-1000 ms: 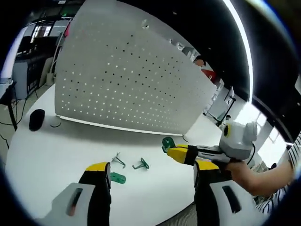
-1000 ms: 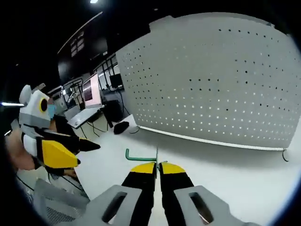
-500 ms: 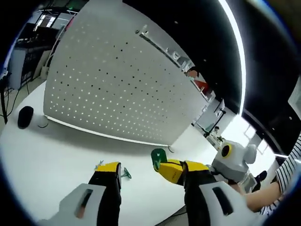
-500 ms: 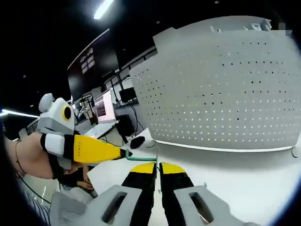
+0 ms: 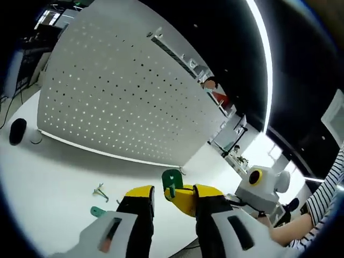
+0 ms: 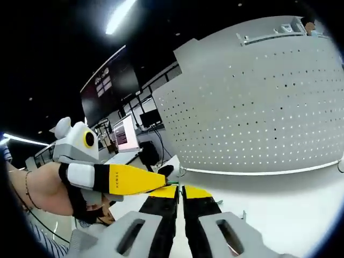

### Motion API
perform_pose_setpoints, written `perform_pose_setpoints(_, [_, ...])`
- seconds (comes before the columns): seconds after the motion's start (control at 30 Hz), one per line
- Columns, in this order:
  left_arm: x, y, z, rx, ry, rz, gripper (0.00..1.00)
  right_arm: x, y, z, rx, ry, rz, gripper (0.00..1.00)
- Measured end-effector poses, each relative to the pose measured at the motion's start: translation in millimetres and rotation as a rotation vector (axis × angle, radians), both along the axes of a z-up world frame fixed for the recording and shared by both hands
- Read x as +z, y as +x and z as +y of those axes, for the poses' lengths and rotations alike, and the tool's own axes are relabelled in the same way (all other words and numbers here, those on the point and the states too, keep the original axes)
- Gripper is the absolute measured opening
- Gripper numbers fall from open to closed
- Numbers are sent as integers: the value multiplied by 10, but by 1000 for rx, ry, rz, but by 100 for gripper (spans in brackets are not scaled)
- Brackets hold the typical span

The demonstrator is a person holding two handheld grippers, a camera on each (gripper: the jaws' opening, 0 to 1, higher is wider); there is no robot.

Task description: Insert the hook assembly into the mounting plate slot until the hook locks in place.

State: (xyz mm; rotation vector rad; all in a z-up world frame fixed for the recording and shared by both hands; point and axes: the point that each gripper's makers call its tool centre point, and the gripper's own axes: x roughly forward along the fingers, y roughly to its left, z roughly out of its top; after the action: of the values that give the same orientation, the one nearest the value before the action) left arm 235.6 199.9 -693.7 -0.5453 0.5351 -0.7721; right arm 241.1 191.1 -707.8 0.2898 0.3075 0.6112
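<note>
A white tabletop (image 5: 48,177) carries a perforated panel (image 5: 118,97) in a dark room. The left hand-held gripper (image 5: 174,196) has moved beside the right hand-held gripper (image 6: 180,192); left apart, right clamped on a green hook (image 5: 171,180)

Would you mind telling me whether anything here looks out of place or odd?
Only mildly: two spare green hooks lie loose on the white table instead of hanging on the pegboard. The right hand-held gripper grips another green hook. No damage or spill shows.
</note>
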Motion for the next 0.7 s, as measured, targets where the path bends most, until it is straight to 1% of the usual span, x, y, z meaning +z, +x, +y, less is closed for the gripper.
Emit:
perform_pose_setpoints(0.13, [20, 1, -10, -4, 0, -5, 20, 29, 0, 2, -3, 12, -7, 0])
perform_pose_setpoints(0.23, [48, -7, -30, -7, -19, 0, 16, 48, -5, 11, 0, 20, -12, 0])
perform_pose_setpoints(0.3, [47, -5, -23, -3, -12, -2, 15, 55, -9, 20, 3, 21, -14, 0])
perform_pose_setpoints(0.33, [33, 10, -1, 9, 2, -6, 15, 56, -10, 22, 3, 24, -12, 0])
perform_pose_setpoints(0.37, [32, 17, 8, 12, -4, -5, 14, 68, -12, 29, -1, 45, -2, 0])
perform_pose_setpoints(0.43, [38, 20, 25, 18, -21, 7, 9, 87, -13, 31, -4, 40, -16, 0])
perform_pose_setpoints(0.5, [47, 9, 23, 18, -34, 17, 7, 85, -18, 45, 0, 39, -12, 0])
perform_pose_setpoints(0.7, [58, 15, 57, 26, -52, 31, 6, 96, -16, 64, 2, 34, -22, 0])
